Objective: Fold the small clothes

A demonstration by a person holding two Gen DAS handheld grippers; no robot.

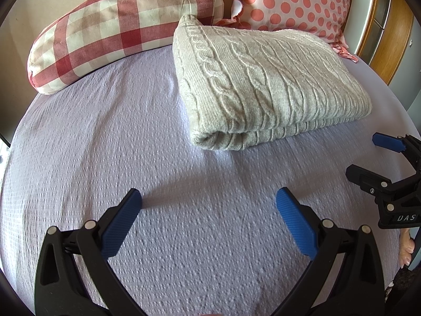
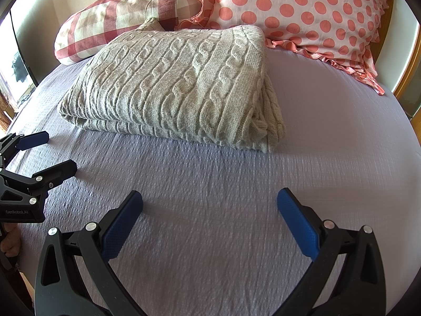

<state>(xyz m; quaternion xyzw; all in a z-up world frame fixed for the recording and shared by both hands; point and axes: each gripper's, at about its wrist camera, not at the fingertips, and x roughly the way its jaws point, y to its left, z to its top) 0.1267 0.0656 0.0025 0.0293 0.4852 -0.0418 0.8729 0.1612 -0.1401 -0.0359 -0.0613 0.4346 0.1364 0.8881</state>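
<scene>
The left claw (image 1: 209, 198) is hovering wide and empty just above the lilac bedspread (image 1: 105, 137), and the right claw (image 2: 210, 200) is doing the same beside it, its pads spread with nothing between them. Ahead of both, the grey cable-knit sweater (image 2: 173, 84) is lying on the bed in a thick folded bundle, apart from either claw, its far edge resting against the checked pillow (image 1: 105, 31) and the dotted pillow (image 2: 302, 13). The fold is looking largely done. If another fold or tidying is intended, each claw should be pinching all layers at a near corner, since the loose ends at the right side could slip out and skew the stack.
</scene>
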